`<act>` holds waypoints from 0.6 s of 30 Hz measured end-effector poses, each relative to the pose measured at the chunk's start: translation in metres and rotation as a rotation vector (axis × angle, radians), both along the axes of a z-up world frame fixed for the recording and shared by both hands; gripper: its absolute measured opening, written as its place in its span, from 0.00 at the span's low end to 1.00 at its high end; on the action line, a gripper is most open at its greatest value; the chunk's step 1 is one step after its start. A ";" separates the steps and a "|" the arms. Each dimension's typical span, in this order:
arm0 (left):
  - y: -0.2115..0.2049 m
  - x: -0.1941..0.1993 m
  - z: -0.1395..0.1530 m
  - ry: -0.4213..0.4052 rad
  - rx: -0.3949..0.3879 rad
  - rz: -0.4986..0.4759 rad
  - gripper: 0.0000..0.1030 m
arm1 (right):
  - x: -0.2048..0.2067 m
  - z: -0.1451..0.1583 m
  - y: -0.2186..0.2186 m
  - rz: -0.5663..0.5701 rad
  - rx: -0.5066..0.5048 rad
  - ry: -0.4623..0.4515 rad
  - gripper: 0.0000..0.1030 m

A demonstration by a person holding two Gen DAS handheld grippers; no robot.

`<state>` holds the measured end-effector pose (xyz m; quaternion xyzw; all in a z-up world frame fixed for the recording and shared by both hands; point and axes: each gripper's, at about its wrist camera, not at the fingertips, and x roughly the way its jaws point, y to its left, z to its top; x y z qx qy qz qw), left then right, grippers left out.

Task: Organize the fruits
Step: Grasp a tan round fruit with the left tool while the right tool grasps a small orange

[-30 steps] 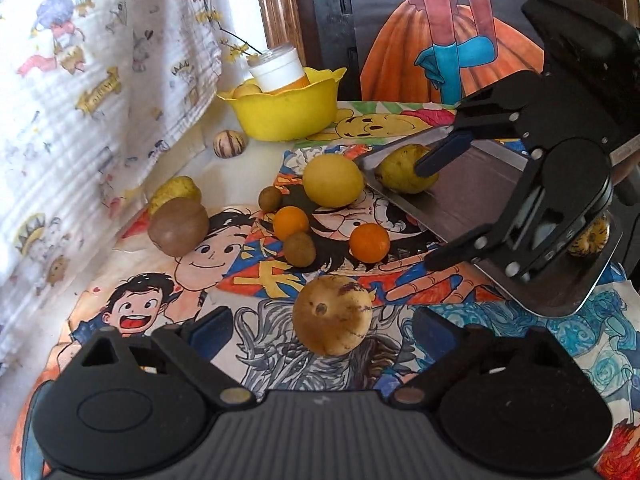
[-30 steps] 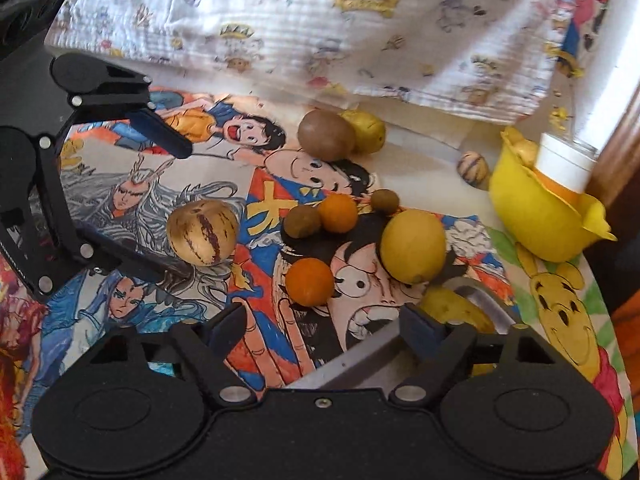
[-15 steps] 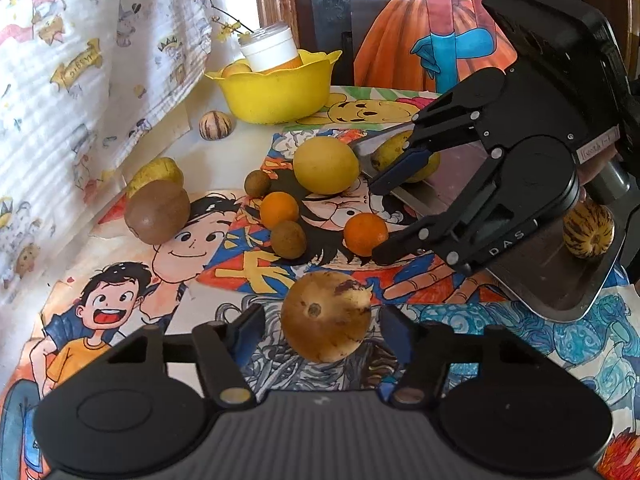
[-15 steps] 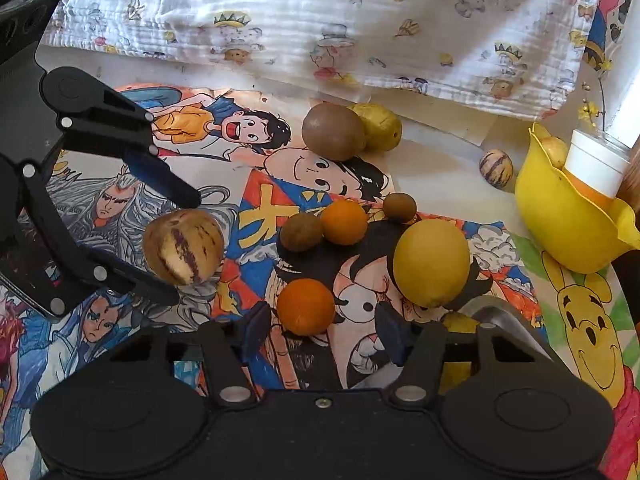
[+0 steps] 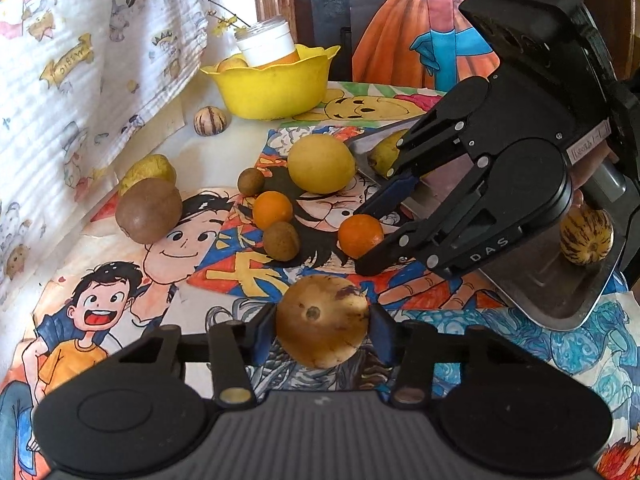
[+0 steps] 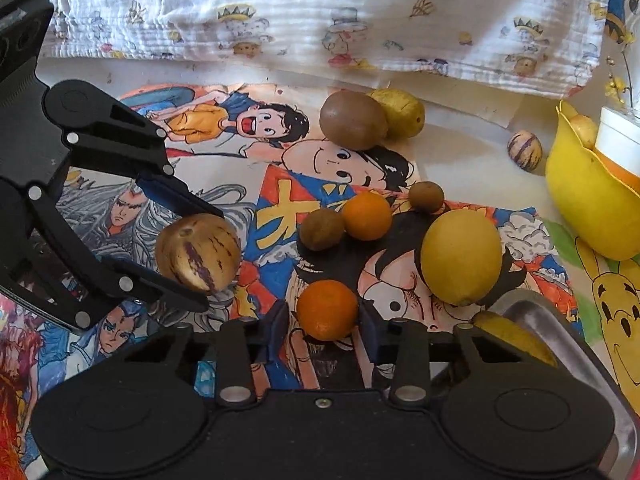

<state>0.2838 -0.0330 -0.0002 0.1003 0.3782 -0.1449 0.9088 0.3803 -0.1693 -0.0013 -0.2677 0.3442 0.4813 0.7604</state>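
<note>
A tan purple-streaked fruit (image 5: 322,320) sits on the cartoon cloth between the blue pads of my left gripper (image 5: 322,334). Its jaws are closing, and both pads touch the fruit's sides. The right wrist view shows that fruit (image 6: 198,254) clasped by the left gripper (image 6: 208,258). My right gripper (image 6: 324,320) is closing on a small orange (image 6: 326,308), pads against it. In the left wrist view the right gripper (image 5: 360,242) pinches that orange (image 5: 360,236). A metal tray (image 5: 560,292) at the right holds a striped fruit (image 5: 586,236) and a yellow-green one (image 5: 382,156).
Loose on the cloth lie a large lemon (image 5: 322,164), a second orange (image 5: 273,210), two small brown fruits (image 5: 281,241), a big brown fruit (image 5: 148,210) and a yellow one (image 5: 148,170). A yellow bowl (image 5: 272,84) with a white-capped jar stands behind. A printed curtain hangs at the left.
Both grippers' jaws have narrowed from wide apart onto their fruits. The right gripper slid from the tray's edge over to the small orange.
</note>
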 end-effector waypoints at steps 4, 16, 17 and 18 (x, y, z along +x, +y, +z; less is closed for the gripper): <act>-0.001 0.001 -0.001 0.010 0.006 0.006 0.52 | 0.002 0.000 0.000 -0.010 0.005 0.003 0.35; 0.001 0.000 -0.001 0.024 -0.027 0.040 0.48 | -0.001 0.003 -0.006 -0.013 0.026 0.030 0.34; 0.002 -0.001 0.000 0.025 -0.038 0.042 0.48 | -0.003 0.004 -0.008 -0.014 0.034 0.031 0.34; 0.003 -0.003 0.001 0.021 -0.046 0.045 0.48 | -0.006 0.006 -0.010 -0.017 0.041 0.033 0.34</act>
